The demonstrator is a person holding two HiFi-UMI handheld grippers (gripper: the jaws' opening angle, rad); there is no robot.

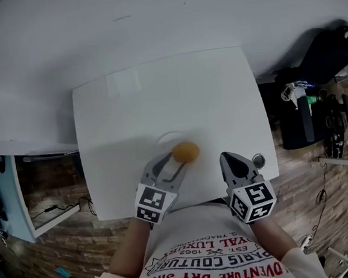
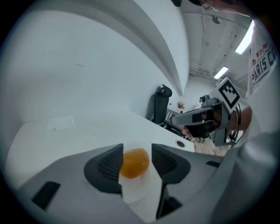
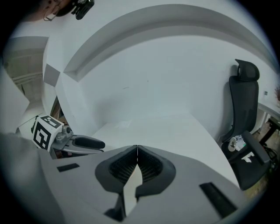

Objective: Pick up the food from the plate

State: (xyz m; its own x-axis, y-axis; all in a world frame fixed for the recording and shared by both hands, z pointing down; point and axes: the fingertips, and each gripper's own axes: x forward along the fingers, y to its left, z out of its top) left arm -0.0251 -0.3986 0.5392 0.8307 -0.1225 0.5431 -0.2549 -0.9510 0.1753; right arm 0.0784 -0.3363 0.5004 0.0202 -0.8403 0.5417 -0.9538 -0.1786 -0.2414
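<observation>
An orange, rounded piece of food (image 1: 186, 152) lies on a white plate whose faint rim (image 1: 169, 134) barely stands out from the white table (image 1: 158, 100). My left gripper (image 1: 177, 161) is right at the food, which sits between the jaws. In the left gripper view the food (image 2: 134, 162) touches the left pad, a thin gap shows at the right pad, and my left gripper (image 2: 137, 158) is open. My right gripper (image 1: 224, 157) hovers to the right near the table's front edge. In its own view my right gripper (image 3: 137, 152) is shut and holds nothing.
A round cable hole (image 1: 258, 159) sits in the table's front right corner. A black office chair (image 3: 243, 109) and dark bags and clutter (image 1: 317, 111) stand on the brick-pattern floor to the right. A pale patch (image 1: 123, 82) lies at the table's far side.
</observation>
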